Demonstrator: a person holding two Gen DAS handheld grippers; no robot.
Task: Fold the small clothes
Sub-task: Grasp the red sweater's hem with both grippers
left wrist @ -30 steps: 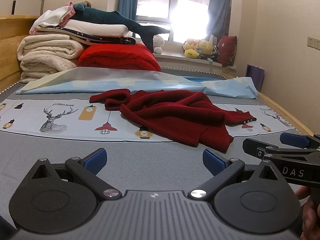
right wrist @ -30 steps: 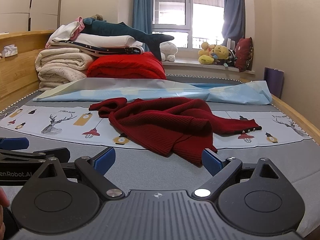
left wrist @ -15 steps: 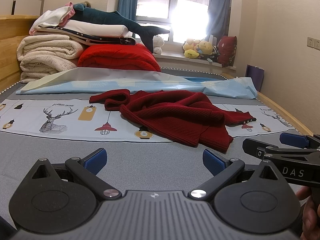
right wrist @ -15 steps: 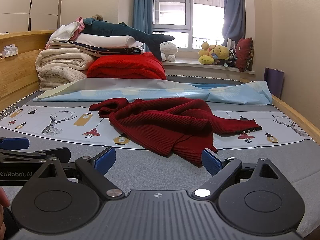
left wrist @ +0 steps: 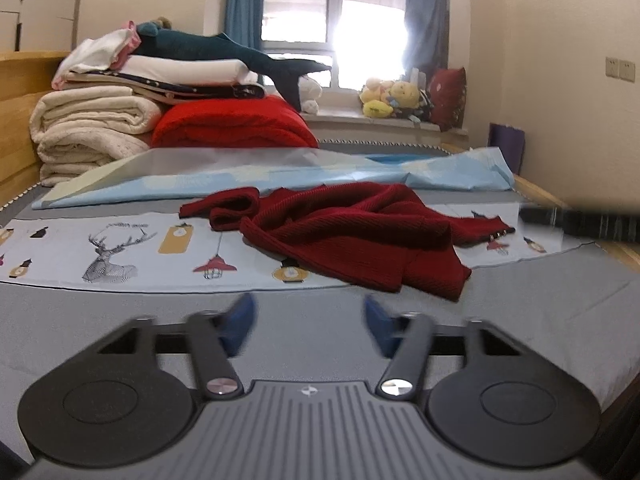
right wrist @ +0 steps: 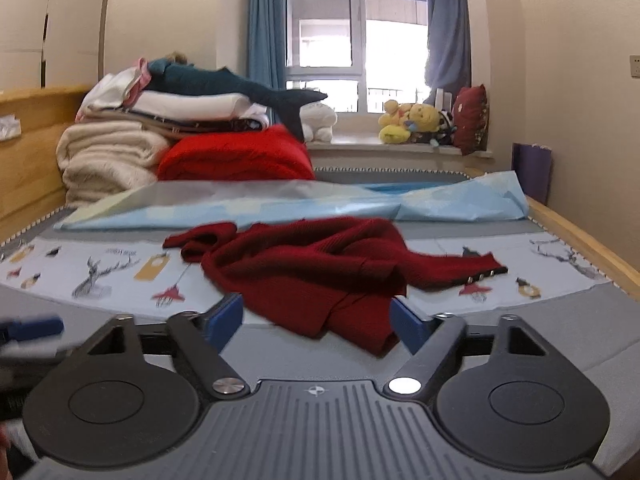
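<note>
Bright, perhaps overexposed window point(right wrist: 356, 36), blue curtains point(right wrist: 262, 36), cream walls point(right wrist: 572, 60).

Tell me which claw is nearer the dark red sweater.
Right. The right claw has the dark red sweater hem just ahead between its closing, empty jaws; the left claw, also closing empty, sits further back.

Dark red sweater point(left wrist: 352, 236), unfolded on the bed

It lies crumpled ahead of me on the printed sheet, ribbed knit bunched in folds, one sleeve stretched right, its near hem spilling onto the grey cover.
</note>
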